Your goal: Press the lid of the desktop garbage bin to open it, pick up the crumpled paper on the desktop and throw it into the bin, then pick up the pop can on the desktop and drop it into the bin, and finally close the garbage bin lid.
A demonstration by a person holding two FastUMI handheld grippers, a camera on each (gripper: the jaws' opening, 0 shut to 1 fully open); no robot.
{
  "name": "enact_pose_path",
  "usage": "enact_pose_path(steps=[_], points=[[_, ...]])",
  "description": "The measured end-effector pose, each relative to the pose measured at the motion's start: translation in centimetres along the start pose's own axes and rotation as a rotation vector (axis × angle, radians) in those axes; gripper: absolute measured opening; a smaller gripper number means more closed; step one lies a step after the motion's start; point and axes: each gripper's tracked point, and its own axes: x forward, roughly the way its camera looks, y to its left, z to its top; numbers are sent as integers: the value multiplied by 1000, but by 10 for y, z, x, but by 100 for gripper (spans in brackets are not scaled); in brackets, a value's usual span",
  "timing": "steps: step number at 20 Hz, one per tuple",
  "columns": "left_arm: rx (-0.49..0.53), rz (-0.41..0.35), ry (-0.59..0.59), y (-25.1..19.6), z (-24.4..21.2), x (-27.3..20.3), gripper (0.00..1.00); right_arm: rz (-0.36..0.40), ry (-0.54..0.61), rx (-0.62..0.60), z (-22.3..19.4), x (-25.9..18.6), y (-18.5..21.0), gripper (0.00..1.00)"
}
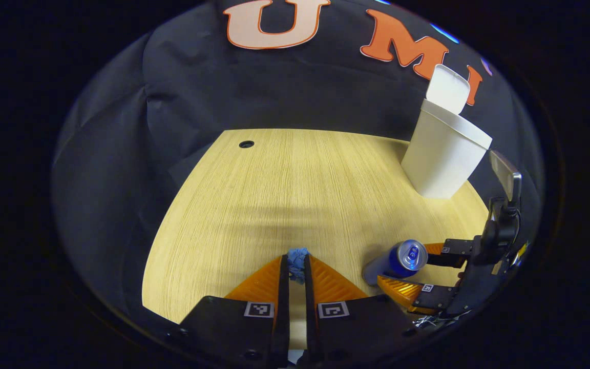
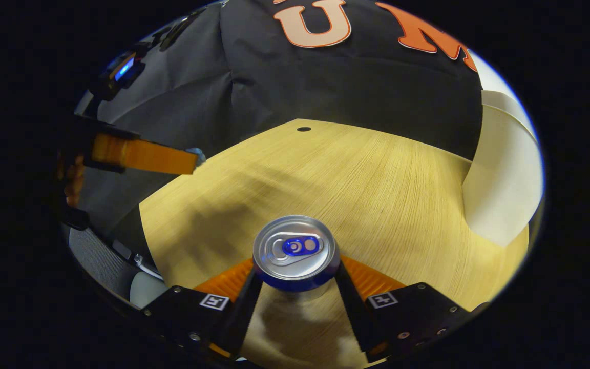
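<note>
In the left gripper view, the left claw [image 1: 297,266] is pinching a small wad of blue crumpled paper [image 1: 297,260] between its nearly closed fingers, holding it just above the pale wooden tabletop [image 1: 285,195]. Off to the right in the same view, the right claw [image 1: 410,274] is closing around a blue pop can [image 1: 397,261], its fingers sitting on either side of the can's body. The white garbage bin [image 1: 446,154] is standing at the far right of the tabletop, its lid [image 1: 447,88] tipped up and open against the dark cloth wall. In the right gripper view, the right claw [image 2: 295,279] is gripping the pop can [image 2: 296,252] from both sides, the can's silver top and blue tab facing the camera, while the garbage bin [image 2: 505,179] is looming at the right edge. The left claw [image 2: 192,159] is showing at the upper left of that view, with a speck of the crumpled paper [image 2: 196,152] at its tip and a hand [image 2: 74,179] partly visible behind it.
</note>
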Motion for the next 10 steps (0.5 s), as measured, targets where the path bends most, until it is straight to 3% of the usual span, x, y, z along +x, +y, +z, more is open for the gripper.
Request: enact_pose_path(steps=[4,7,8,9,10], points=[[17,-6,-31,-7,31,-6,17,7,-8,42,0,-14,0,76],[28,-31,-64,-26,54,5,19,-35,-27,44,15,-32,-22,76],[36,-41,-77,-33,62,7,19,-49,-34,54,18,-43,-31,71],[47,-53,-89,-41,70,10,19,-70,-39,65,21,-51,-41,76],[57,-68,-104,-52,79,11,17,-91,-45,76,20,-58,-54,71]])
